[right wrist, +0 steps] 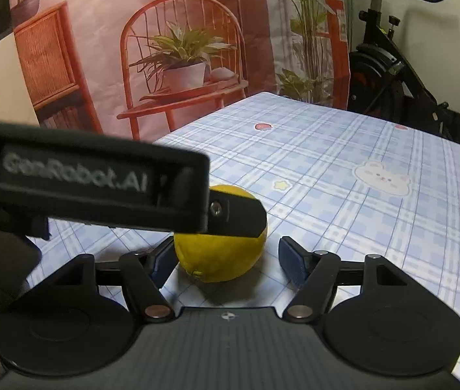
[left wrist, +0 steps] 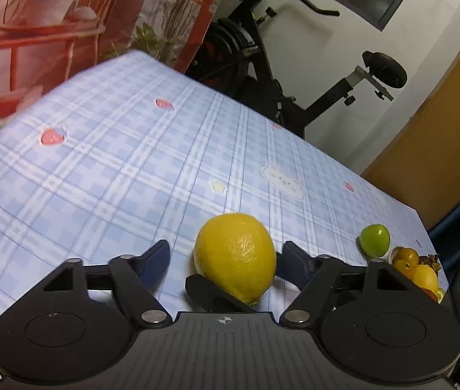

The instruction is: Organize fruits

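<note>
Lemon [left wrist: 235,256] sits untouched between both half-open claws, bare tablecloth [left wrist: 116,178] beyond.

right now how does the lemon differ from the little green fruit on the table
The lemon is yellow and oval with a dimpled skin; the green fruit is round and smooth. The lemon looks larger, though it is also nearer the camera. The lemon lies between the pads of the left gripper, while the green fruit sits apart by the fruit bowl, with no gripper near it. Both rest on the checked tablecloth.
</note>
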`<state>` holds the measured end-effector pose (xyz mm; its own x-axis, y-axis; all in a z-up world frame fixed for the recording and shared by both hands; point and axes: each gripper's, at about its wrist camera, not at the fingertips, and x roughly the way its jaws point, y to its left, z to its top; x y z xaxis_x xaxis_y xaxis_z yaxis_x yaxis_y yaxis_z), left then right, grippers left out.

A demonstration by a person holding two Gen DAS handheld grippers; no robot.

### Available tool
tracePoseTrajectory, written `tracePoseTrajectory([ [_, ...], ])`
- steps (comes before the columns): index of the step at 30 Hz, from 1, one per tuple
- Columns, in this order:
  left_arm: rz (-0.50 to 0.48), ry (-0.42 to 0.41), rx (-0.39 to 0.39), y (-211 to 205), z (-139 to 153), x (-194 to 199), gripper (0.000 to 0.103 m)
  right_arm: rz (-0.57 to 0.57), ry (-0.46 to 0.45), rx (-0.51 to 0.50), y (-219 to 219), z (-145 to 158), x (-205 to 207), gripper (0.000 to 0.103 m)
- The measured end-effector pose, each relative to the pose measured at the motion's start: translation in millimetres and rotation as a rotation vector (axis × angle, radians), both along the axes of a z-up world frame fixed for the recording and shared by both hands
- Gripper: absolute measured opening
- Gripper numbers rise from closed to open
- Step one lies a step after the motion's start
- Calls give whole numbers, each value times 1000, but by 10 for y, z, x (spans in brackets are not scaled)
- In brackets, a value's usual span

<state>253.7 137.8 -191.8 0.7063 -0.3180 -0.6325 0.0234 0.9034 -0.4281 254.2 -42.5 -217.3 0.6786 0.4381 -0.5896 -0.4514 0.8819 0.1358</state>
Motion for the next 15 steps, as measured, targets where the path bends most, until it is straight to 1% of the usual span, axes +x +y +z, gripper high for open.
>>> tracePoseTrajectory([
  [4,-27,-12,-16,-10,-20,1,59,1,-3,-2,19,3,4,69],
  [15,-55,-34,10,-71,-11,-12,59,-5,-1,17,-9,12,-41,69],
])
